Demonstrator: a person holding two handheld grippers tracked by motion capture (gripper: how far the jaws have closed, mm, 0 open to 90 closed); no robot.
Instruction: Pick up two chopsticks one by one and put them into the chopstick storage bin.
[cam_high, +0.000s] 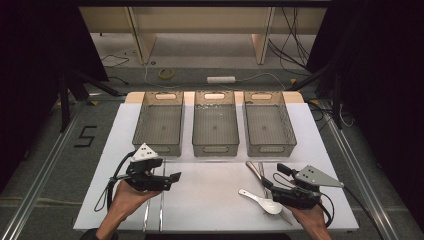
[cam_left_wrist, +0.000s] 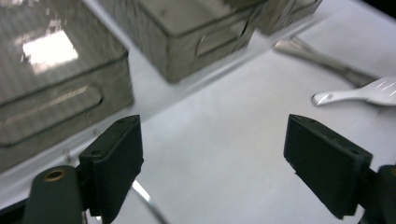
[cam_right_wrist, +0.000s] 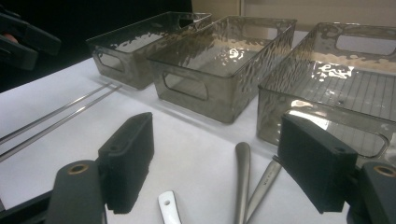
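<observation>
My left gripper (cam_high: 171, 181) hovers low over the left front of the white table (cam_high: 215, 200), jaws open and pointing right with nothing between them; in the left gripper view (cam_left_wrist: 212, 135) white table shows in the gap. Under it lie two thin metal rods (cam_high: 161, 212). My right gripper (cam_high: 272, 176) is open at the right front, aimed up-left over a white spoon (cam_high: 262, 200) and two metal utensils (cam_high: 256, 171). The right gripper view (cam_right_wrist: 217, 135) has the spoon's handle (cam_right_wrist: 168, 207) and the metal handles (cam_right_wrist: 242, 182) between its jaws, untouched.
Three see-through grey bins stand in a row at the back: left bin (cam_high: 159, 122), middle bin (cam_high: 215, 125), right bin (cam_high: 267, 125). All look empty. Bare white table stretches between the two grippers. The table's front edge is close to both hands.
</observation>
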